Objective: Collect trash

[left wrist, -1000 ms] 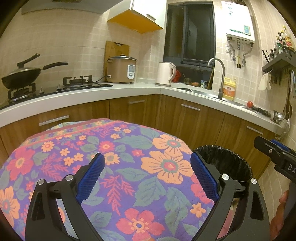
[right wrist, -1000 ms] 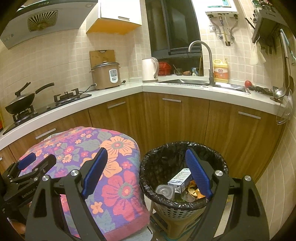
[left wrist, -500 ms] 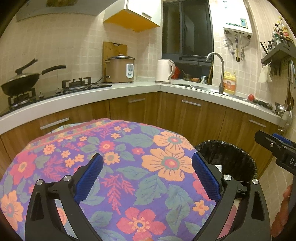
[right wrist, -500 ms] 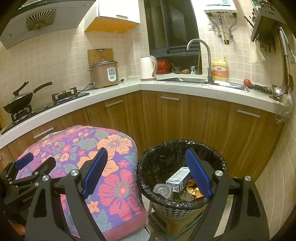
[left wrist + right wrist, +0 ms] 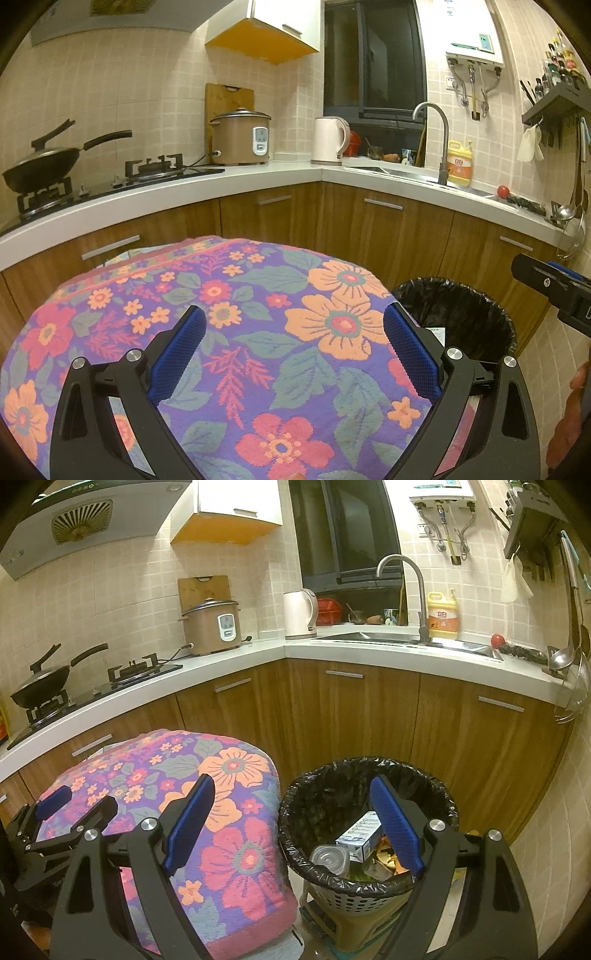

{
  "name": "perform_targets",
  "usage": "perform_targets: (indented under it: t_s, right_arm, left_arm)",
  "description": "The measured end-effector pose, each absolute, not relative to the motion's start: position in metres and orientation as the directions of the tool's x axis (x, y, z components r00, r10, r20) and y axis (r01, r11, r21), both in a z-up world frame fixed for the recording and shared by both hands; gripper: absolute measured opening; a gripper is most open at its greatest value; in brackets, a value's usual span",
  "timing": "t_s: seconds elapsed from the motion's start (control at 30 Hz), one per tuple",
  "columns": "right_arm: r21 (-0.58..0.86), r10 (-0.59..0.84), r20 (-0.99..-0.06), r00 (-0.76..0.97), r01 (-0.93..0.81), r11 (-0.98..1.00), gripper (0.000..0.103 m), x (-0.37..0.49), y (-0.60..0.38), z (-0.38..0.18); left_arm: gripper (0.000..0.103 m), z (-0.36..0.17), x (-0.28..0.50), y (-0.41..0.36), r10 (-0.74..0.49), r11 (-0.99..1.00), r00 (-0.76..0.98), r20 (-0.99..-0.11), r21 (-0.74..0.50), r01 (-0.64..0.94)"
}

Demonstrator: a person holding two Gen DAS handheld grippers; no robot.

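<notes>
Nothing much has shifted since the earlier frames: both views sit a touch lower than they did, and the bin contents lie as they did.

Taking the trash bin as my landmark, I see the flowered cloth draped over a rounded table just beside the bin's left side, bare of any litter. Behind the bin runs the wooden cabinet front under a white counter. My right gripper hangs above the bin's near-left rim, its 2 blue pads spread wide with nothing between them. My left gripper hovers over the cloth, left of the bin, likewise spread and empty.

Inside the black liner, the collected trash sits low: a white carton lies tilted near the middle, a clear plastic cup rests just left of it, and orange scraps lie to the carton's right, partly hidden by my right pad.
</notes>
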State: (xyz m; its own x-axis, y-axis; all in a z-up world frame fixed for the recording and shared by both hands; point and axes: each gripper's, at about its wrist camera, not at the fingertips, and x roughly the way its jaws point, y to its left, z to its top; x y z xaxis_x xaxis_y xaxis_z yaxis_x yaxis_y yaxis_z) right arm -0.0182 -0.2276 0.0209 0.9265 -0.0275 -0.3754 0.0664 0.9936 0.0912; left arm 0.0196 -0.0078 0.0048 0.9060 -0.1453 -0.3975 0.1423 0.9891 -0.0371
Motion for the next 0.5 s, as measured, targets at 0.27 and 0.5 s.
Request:
perform_targets:
  t_s: [0.27,0.5]
  right_arm:
    - [0.095,-0.018,-0.381,0.924,0.059,0.994,0.082,-0.0171,-0.2259,0.0214]
    - [0.086,-0.024,-0.378,0.925,0.061,0.994,0.082,-0.0177,-0.2231,0.0217]
  left_arm:
    - [0.094,0.0060,0.0194,-0.0028,-0.159,0.987,0.907,-0.389,-0.060,0.148]
    - [0.094,0.0057,0.0202,-0.0028,-0.164,0.987,0.905,-0.393,-0.062,0.152]
